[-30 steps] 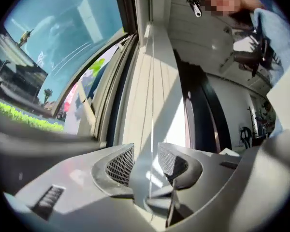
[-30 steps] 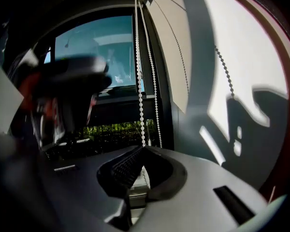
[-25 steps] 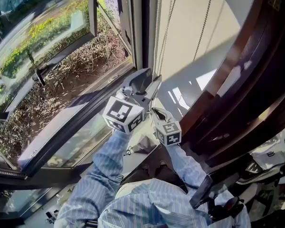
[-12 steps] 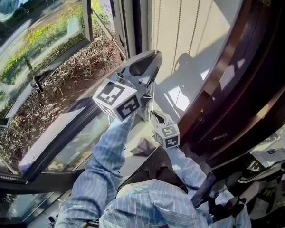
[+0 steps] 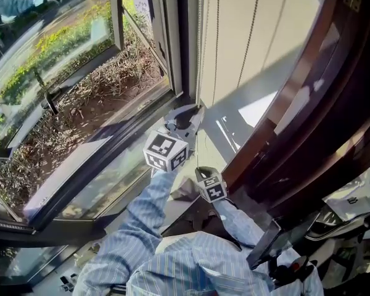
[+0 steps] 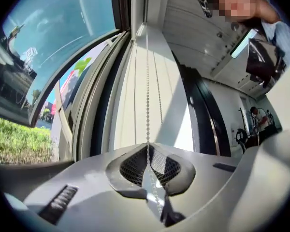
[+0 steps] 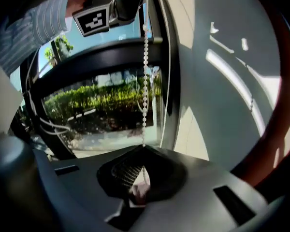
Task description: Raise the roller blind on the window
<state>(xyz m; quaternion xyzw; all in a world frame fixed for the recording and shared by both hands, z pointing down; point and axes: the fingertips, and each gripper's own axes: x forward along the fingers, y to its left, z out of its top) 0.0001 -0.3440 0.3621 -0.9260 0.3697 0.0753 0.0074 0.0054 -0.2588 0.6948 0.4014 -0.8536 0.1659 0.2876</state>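
The roller blind (image 5: pixel 259 36) hangs as a cream sheet at the far right of the window (image 5: pixel 80 73), partly sunlit and partly in shadow. A dark wooden frame (image 5: pixel 324 97) runs just to its right. Through the glass on the left there is a garden (image 5: pixel 61 48) with dry twigs and green plants.

The blind's bead chain (image 6: pixel 147 91) drops straight down in front of the fabric, close to the window's upright post.

The left claw (image 5: pixel 196 111) points at the chain from the near side. Its jaws have just been closing, and in the left gripper view they are pressed together on the chain, which runs between the two mesh pads (image 6: pixel 133 166) and comes out below them.

The right claw (image 5: pixel 201 167) sits nearer and lower, just below the left one, with its marker cube (image 5: pixel 211 187) facing up. In the right gripper view its jaws are also pinching the chain. The beads rise from the pinch point up to the left claw (image 7: pixel 130 4), which shows at the top of that view beside its own cube (image 7: pixel 93 21). Both claws therefore grip one strand, the left above the right.

Blue striped sleeves (image 5: pixel 145 221) reach up from the near edge to both claws.
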